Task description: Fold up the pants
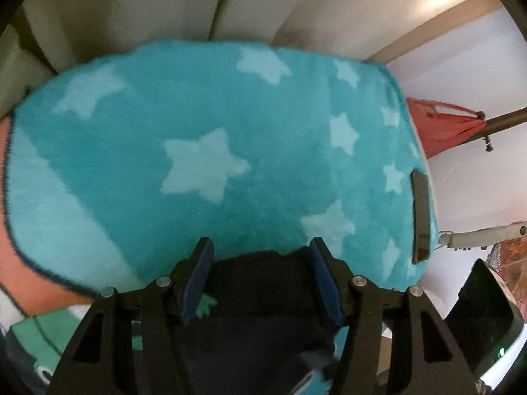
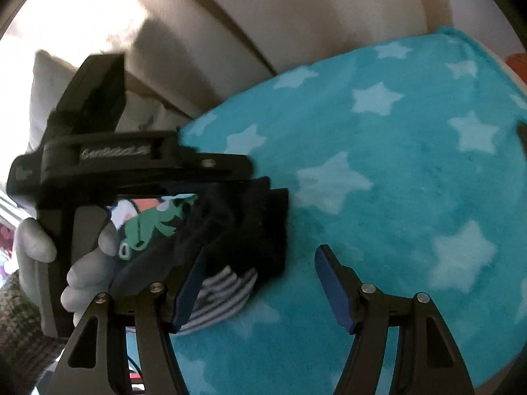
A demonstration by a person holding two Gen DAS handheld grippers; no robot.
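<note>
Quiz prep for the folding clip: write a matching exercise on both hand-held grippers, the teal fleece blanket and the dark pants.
1 left hand-held gripper
2 right hand-held gripper
3 teal fleece blanket
4 dark navy cloth pants

A pale stars
B green frog print
C held by grey-gloved hand
D open, finger beside striped cuff

Pairs: 1-C, 2-D, 3-A, 4-B

Dark bunched pants (image 2: pixel 237 227) on star blanket (image 2: pixel 395 197)

Ahead of our left tongs (image 1: pixel 262 273) we see a plush, fuzzy blanket (image 1: pixel 230 125), matt turquoise cloth with paler stars. Between their matt black plastic arms with blue pads sits the dark, soft knit of the pants (image 1: pixel 263 296). Left of the right tongs (image 2: pixel 260 283), the pants (image 2: pixel 243 223) show a striped ribbed cuff.
</note>
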